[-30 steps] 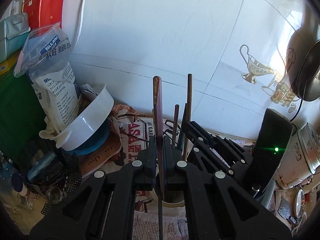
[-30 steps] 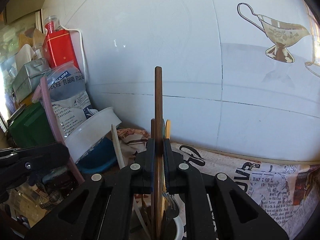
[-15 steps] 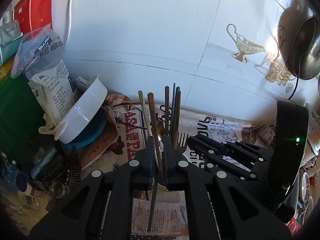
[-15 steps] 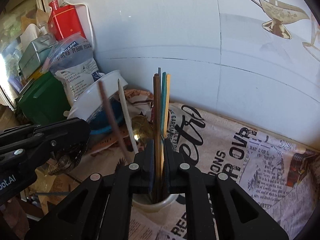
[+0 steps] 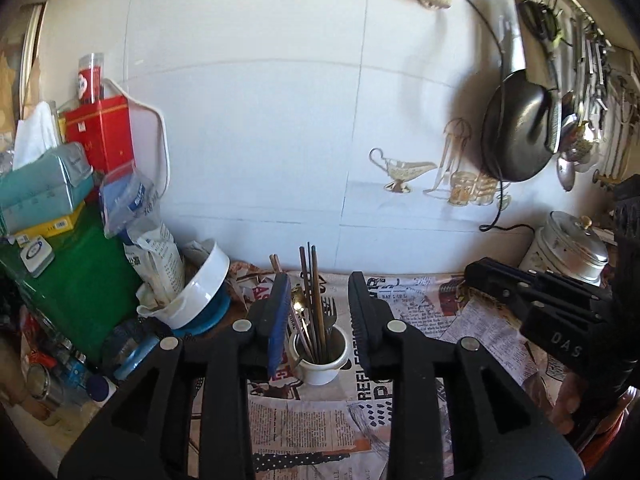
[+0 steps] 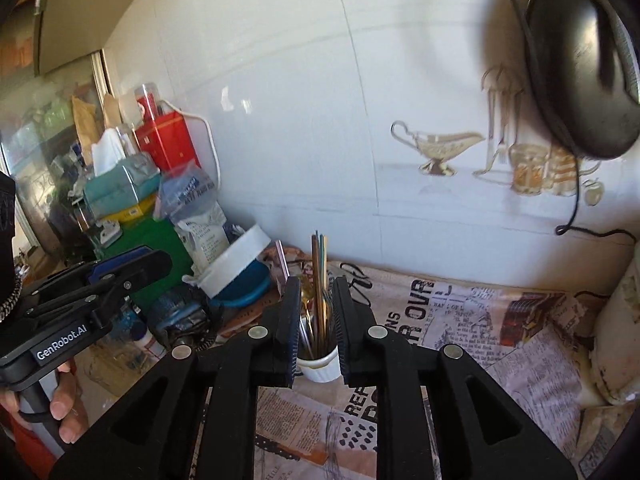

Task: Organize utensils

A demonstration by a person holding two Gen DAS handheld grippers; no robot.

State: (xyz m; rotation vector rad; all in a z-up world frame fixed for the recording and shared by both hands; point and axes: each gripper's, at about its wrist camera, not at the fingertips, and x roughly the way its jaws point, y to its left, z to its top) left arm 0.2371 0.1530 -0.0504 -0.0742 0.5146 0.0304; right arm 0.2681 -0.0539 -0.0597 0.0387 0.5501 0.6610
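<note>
A small white cup [image 5: 320, 364] stands on the newspaper-covered counter and holds several upright utensils [image 5: 312, 284]: chopsticks, forks and a gold spoon. It also shows in the right wrist view [image 6: 320, 366], with the utensils [image 6: 319, 276] sticking up. My left gripper [image 5: 319, 280] is open and empty, pulled back above the cup. My right gripper [image 6: 316, 284] is open and empty, with the cup seen between its fingers. The right gripper shows at the right of the left wrist view [image 5: 520, 292], and the left gripper at the left of the right wrist view [image 6: 100, 280].
A tilted white bowl on a blue dish [image 5: 200, 296], a flour bag [image 5: 156, 248], a green box [image 5: 68, 276], a tissue box and a red tin crowd the left. A black pan [image 5: 520, 128] hangs on the tiled wall. A metal canister [image 5: 572, 248] stands at the right.
Both grippers let go of the utensils they held over the cup, opened, and drew back and up. The utensils now stand in the cup.
</note>
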